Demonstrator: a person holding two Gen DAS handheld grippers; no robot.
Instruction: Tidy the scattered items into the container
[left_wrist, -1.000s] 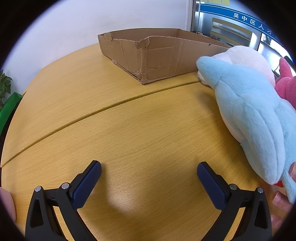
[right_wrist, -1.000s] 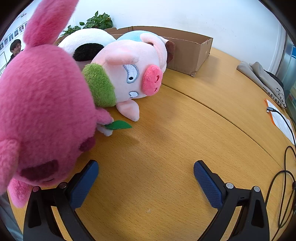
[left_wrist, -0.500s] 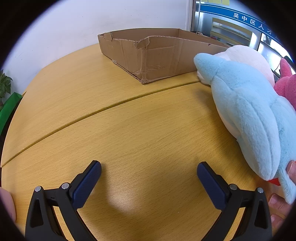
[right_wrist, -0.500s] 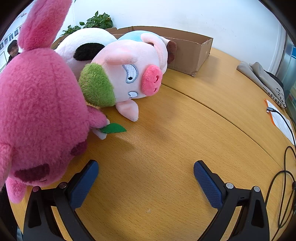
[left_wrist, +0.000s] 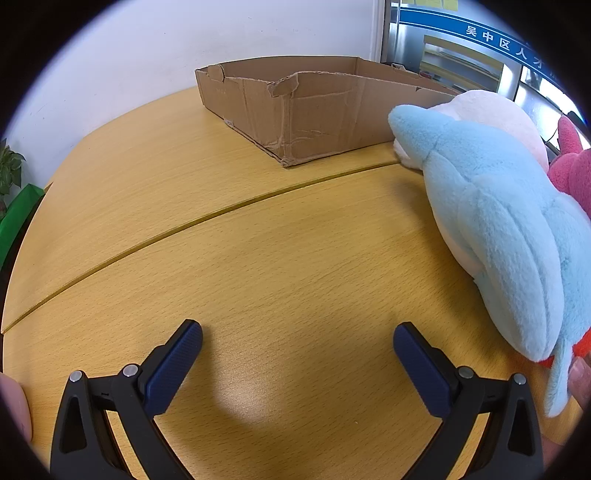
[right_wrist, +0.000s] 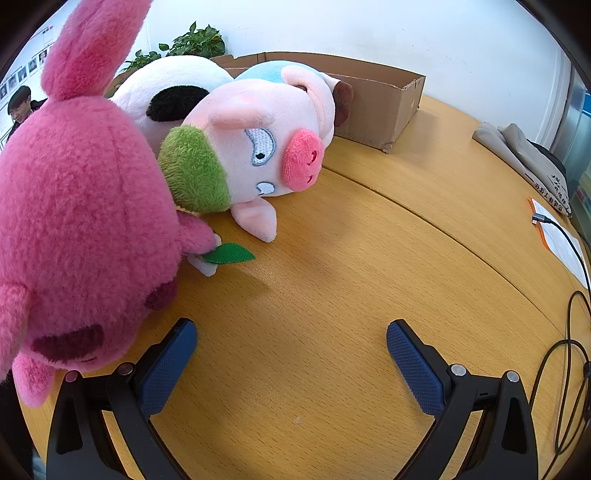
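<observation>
A low cardboard box (left_wrist: 317, 110) stands at the back of the wooden table (left_wrist: 258, 240); it shows again behind the toys (right_wrist: 380, 103). A light blue plush (left_wrist: 491, 221) lies at the right, in front of a white plush (left_wrist: 491, 114). My left gripper (left_wrist: 297, 341) is open over bare wood, left of the blue plush. In the right wrist view a pink plush bear (right_wrist: 74, 221) fills the left, beside a pink pig plush (right_wrist: 266, 147) and a white-and-black plush (right_wrist: 166, 92). My right gripper (right_wrist: 291, 339) is open, empty, just right of the bear.
A folded grey cloth (right_wrist: 524, 155), a paper with a cable (right_wrist: 561, 236) and black wires (right_wrist: 569, 350) lie at the table's right edge. A potted plant (right_wrist: 192, 44) stands behind the box. A person (right_wrist: 18, 107) is at far left. Fingers (left_wrist: 580, 376) touch the blue plush.
The blue plush has shifted slightly left and forward in the left wrist view. The pink bear has moved a little lower and left in the right wrist view. Both grippers stay open.
</observation>
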